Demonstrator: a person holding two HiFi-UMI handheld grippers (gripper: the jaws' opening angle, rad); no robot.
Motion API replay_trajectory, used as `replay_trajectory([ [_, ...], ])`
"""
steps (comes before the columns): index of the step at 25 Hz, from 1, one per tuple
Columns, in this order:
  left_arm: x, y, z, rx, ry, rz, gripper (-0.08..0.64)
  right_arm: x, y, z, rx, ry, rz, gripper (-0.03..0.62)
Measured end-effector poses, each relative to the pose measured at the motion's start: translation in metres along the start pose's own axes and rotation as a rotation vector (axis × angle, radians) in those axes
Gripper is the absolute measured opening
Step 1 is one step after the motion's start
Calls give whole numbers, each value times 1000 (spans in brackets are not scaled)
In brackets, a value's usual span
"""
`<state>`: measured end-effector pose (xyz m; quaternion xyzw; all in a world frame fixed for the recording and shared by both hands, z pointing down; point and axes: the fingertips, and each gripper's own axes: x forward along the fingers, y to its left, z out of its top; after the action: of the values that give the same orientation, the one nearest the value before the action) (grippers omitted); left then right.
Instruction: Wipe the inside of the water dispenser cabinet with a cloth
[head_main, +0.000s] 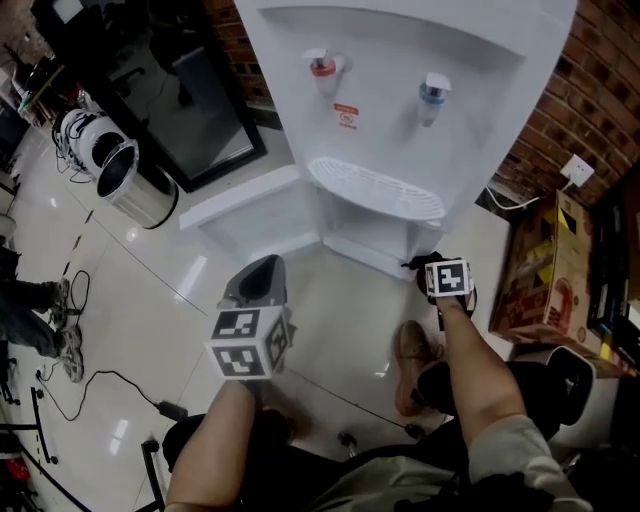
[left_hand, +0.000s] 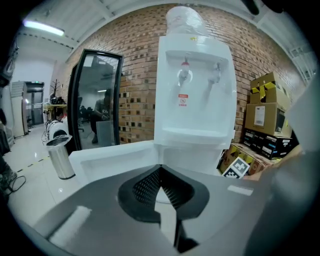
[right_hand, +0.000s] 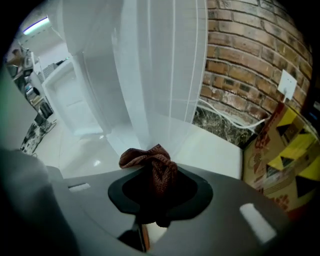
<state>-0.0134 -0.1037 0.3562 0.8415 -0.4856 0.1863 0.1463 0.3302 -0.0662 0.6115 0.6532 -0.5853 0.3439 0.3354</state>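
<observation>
Bunched cloth hides the tips of the right tongs gripping it.

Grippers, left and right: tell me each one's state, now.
Left gripper: closed, nothing between its jaws.
Right gripper: closed on a crumpled reddish-brown woven cloth.

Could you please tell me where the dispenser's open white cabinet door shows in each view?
Head view: the cabinet door is left of centre, swung out from the water dispenser's base.
Left gripper view: the door is left of centre, below the middle.
Right gripper view: the door is upper left.
Shared landmark: the brick wall behind the dispenser.
</observation>
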Motion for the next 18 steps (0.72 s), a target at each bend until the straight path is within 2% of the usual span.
replay_trajectory([
  [6,-19,12,34,-6,-94,-5,13,-98,-28,38,-195,-37,91,100],
  [7,-21,14,41,-24,-112,-2,95,-116,-37,48,-206,-38,91,100],
  [9,-24,18,54,-63,-144,4,98,-150,-53,69,-183,-52,77,100],
  [11,-25,17,67,-64,-174,10,104,-180,-59,86,-169,-111,73,100],
  [14,-13,16,82,-8,-193,19,129,-215,-50,96,-181,-224,121,100],
  [18,14,32,75,136,-119,42,161,-245,-33,107,-134,-300,237,100],
])
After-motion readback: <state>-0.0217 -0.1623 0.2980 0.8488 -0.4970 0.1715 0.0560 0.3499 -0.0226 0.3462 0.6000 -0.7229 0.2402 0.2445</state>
